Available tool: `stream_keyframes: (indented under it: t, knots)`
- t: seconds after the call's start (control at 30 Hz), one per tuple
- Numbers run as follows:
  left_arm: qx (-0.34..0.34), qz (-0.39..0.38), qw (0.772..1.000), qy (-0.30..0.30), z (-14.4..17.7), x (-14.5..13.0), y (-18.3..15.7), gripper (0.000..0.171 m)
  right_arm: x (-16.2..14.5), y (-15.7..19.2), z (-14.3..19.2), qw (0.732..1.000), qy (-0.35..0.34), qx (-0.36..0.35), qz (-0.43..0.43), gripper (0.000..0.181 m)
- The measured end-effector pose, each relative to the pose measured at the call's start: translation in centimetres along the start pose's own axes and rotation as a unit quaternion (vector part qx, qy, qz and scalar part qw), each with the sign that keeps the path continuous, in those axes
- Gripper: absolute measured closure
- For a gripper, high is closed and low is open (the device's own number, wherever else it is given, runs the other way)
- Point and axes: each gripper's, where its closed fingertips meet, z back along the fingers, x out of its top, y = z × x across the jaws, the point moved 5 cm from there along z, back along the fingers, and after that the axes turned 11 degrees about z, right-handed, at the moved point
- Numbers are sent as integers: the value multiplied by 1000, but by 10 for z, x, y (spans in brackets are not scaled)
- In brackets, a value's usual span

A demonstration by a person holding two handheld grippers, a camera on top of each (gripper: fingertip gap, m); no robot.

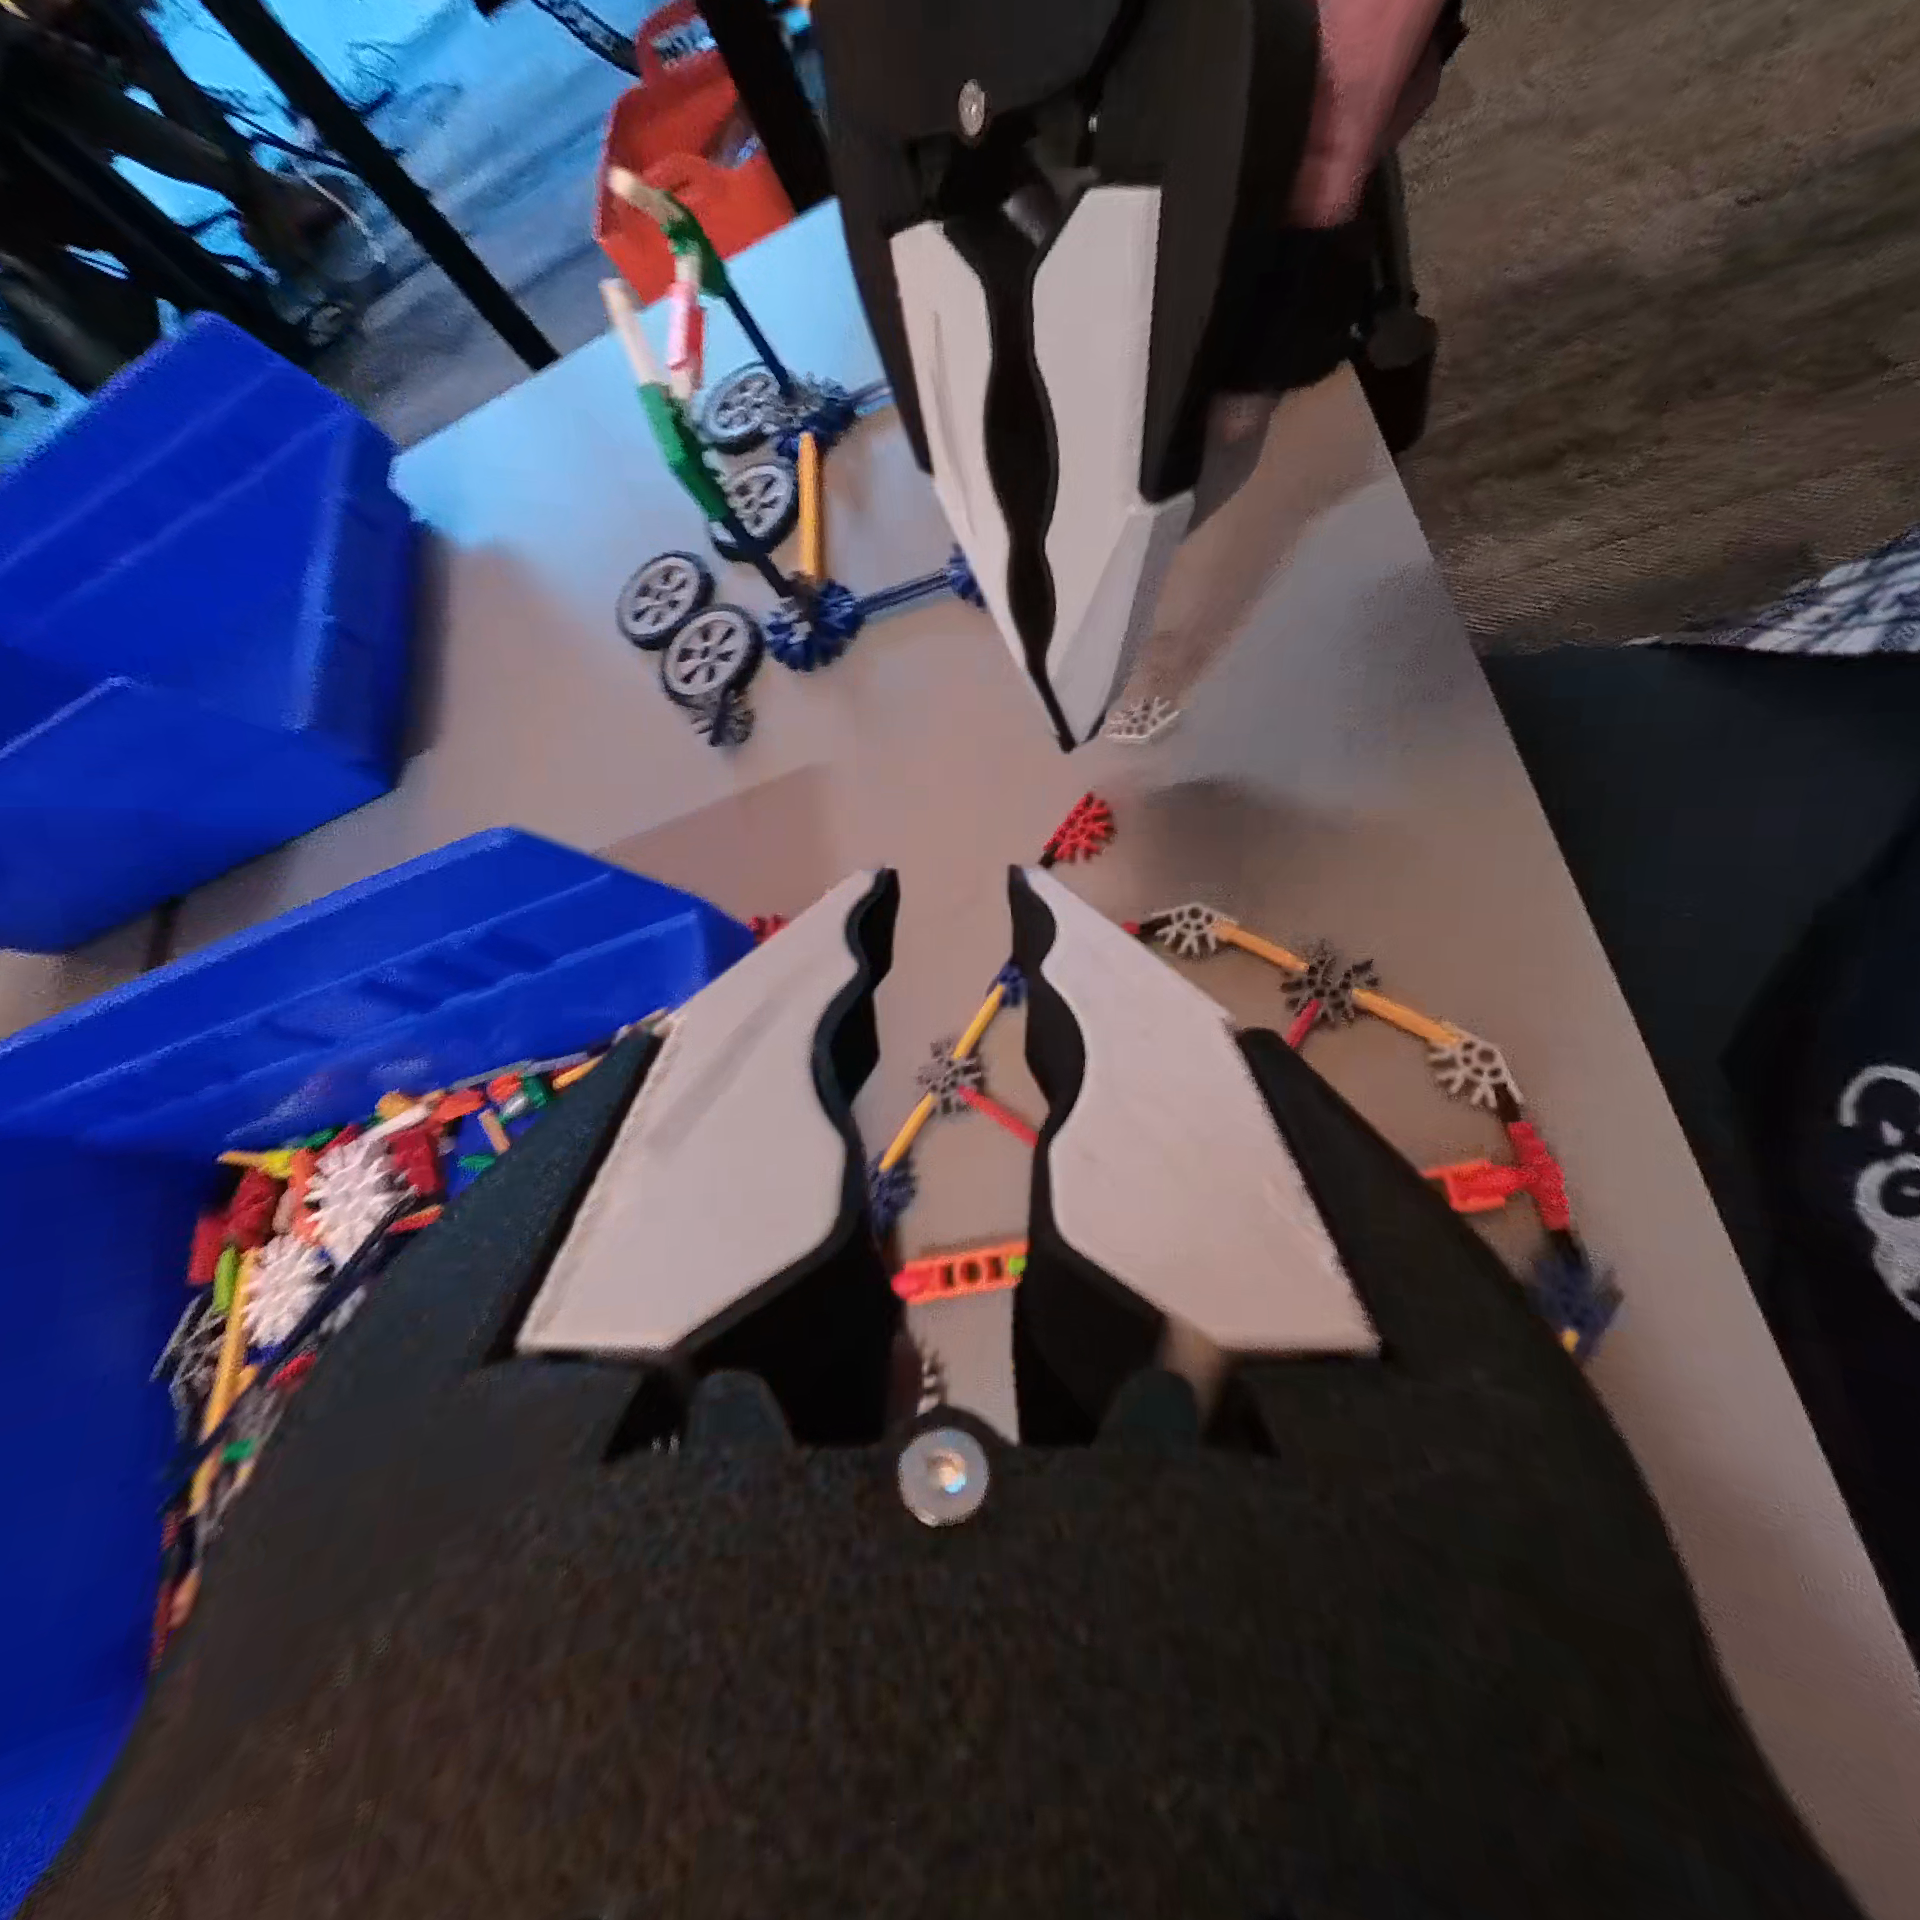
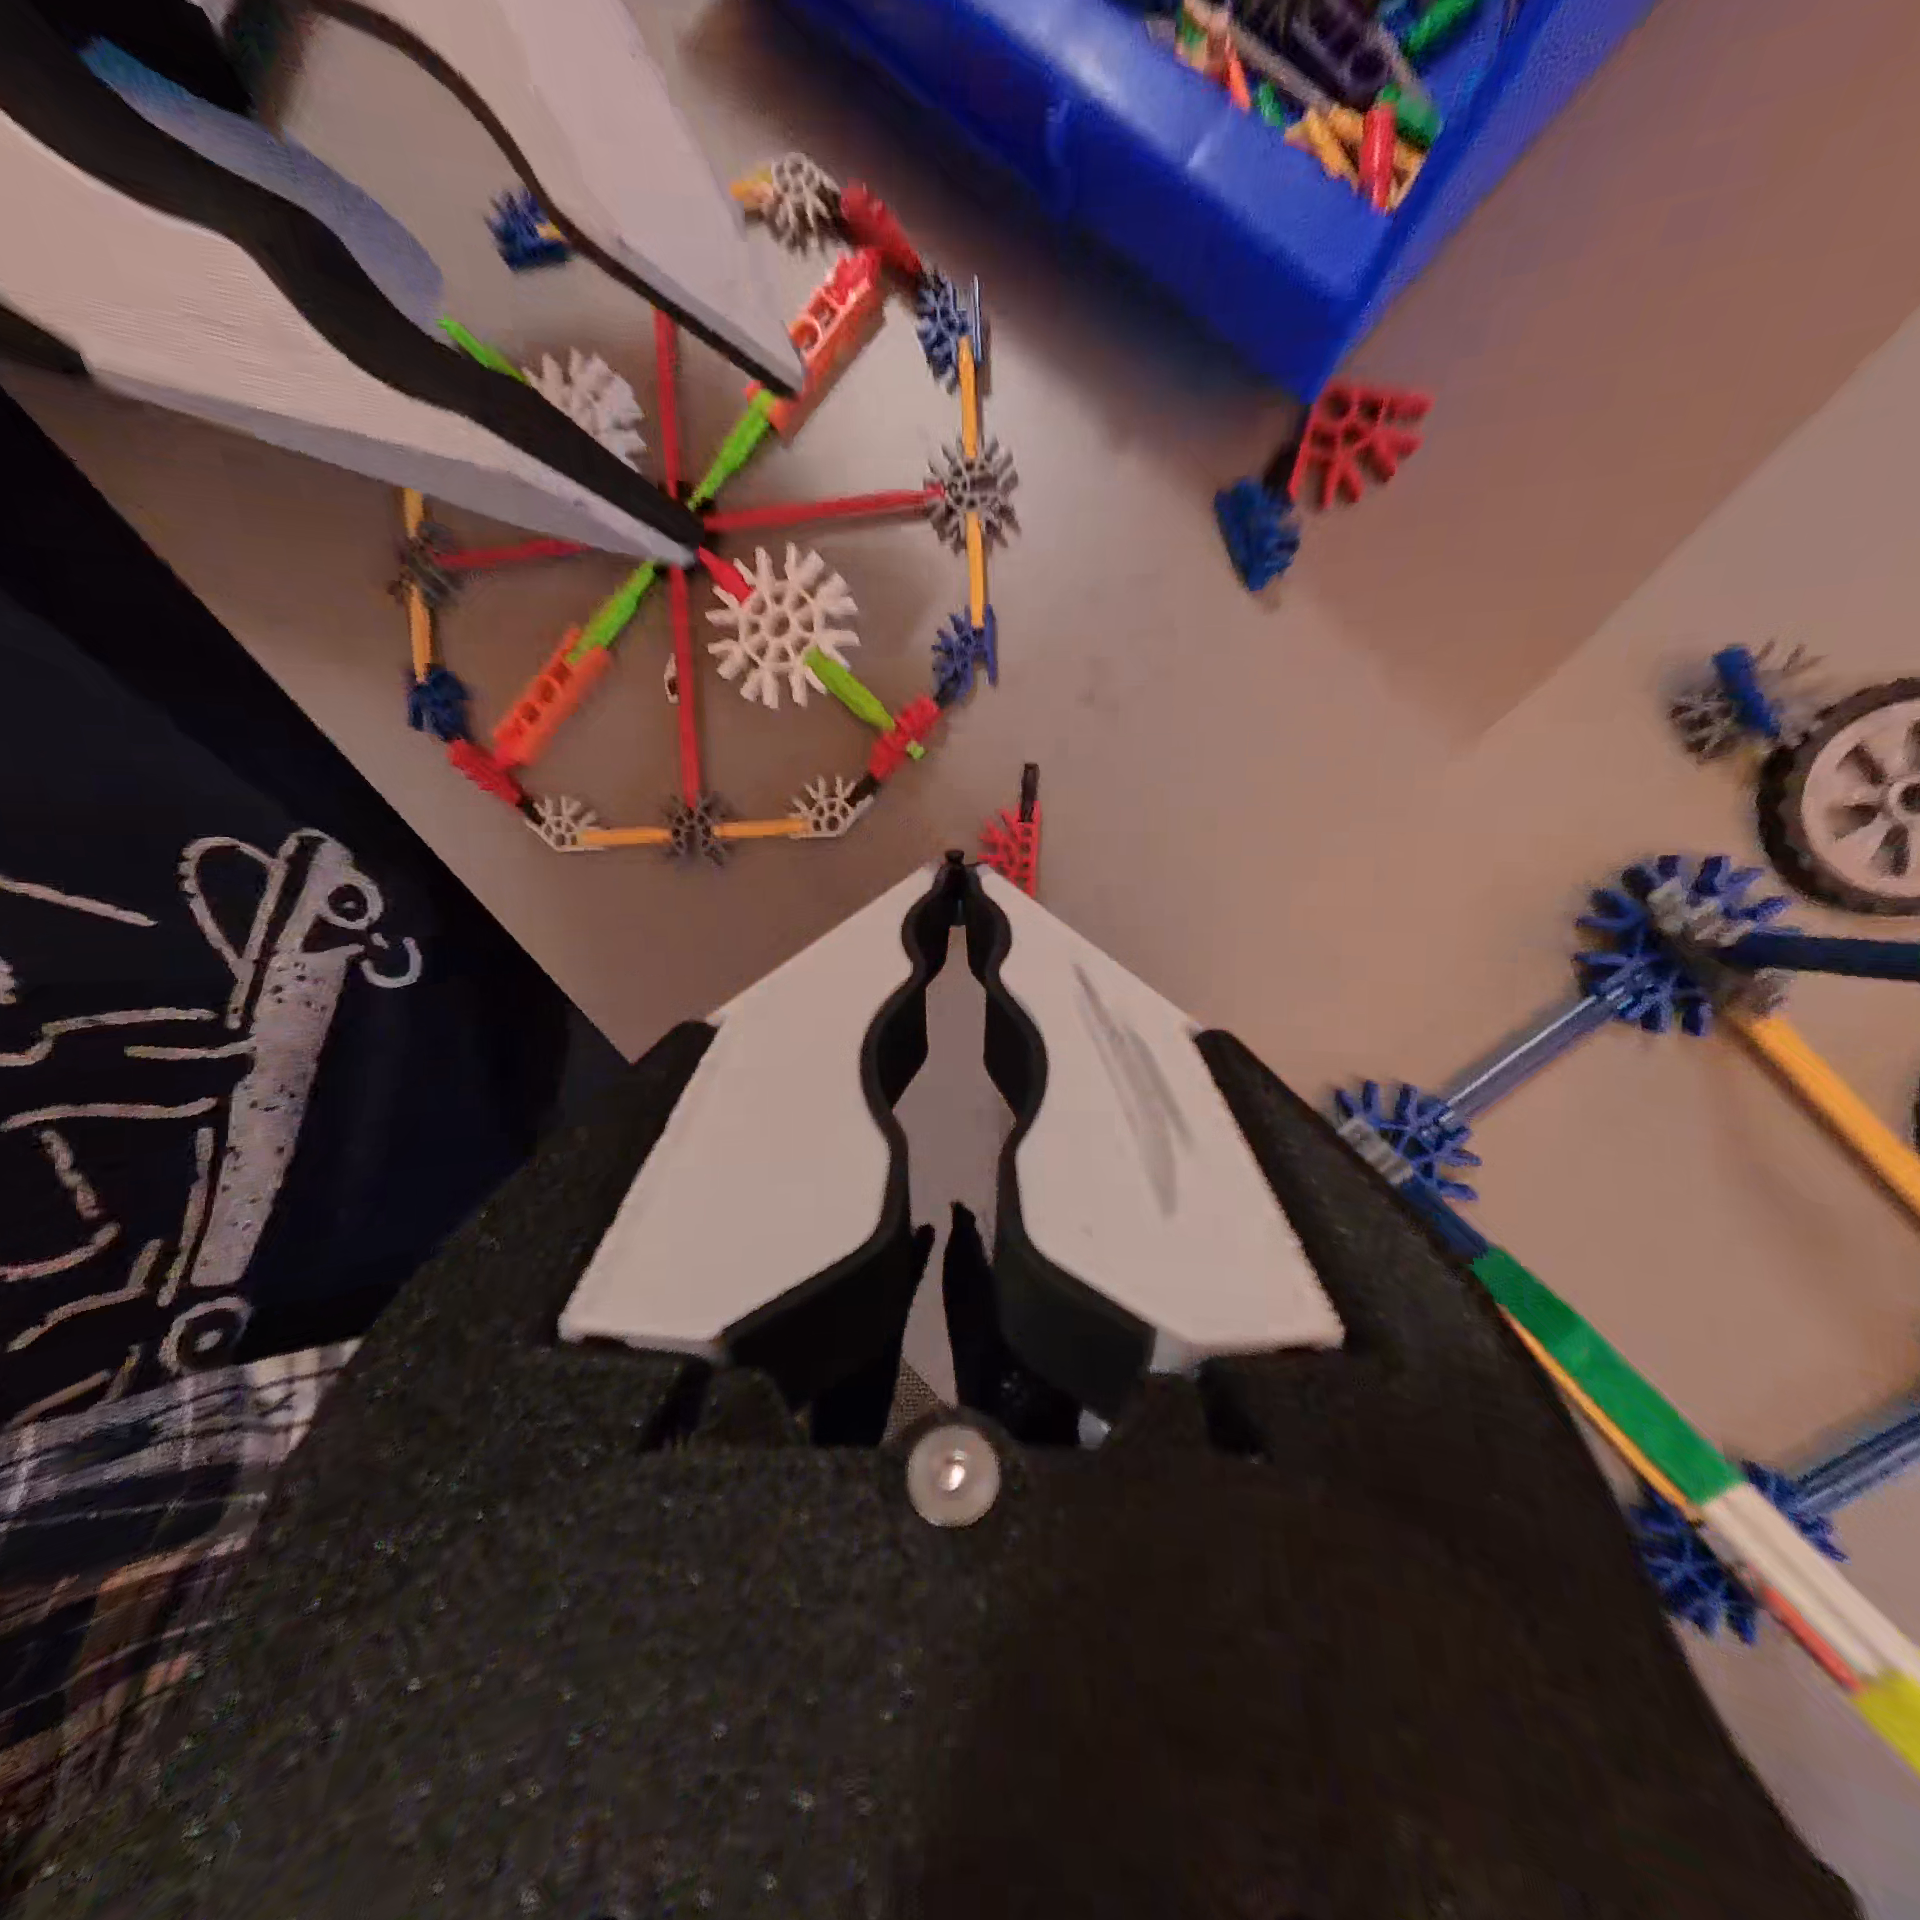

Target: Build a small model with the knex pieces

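A flat wheel of red, green and yellow rods with grey, blue and white connectors lies on the beige table; it also shows in the left wrist view. My left gripper is open just above it. In the right wrist view the left gripper straddles the wheel's hub, one fingertip at the hub. A loose white snowflake connector lies inside the wheel. My right gripper is shut, its tips next to a small red connector on the table. In the left wrist view the right gripper points down between that red connector and a white connector.
A blue bin full of loose parts stands left of the wheel, also in the right wrist view. A second blue bin sits behind. A wheeled rod model stands farther back. A person's dark clothing lines the table edge. Left tips to right tips: about 7 centimeters. The left gripper is farther from the small red connector, some 10 centimeters, than the right, some 4 centimeters. My left wrist view looks at it from another angle.
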Motion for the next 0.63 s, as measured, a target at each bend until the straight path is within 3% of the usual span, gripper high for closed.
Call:
stream_keyframes:
  t: [0.3, 0.63]
  knots:
    - [-27, 40, 998, 39, -49, 2, -1, 157, -23, -7, -24, 999, 41, -19, 2, 181]
    - [-51, 62, 993, 91, -82, -15, -6, 160, -19, -5, -31, 1000, 22, -6, 10, 181]
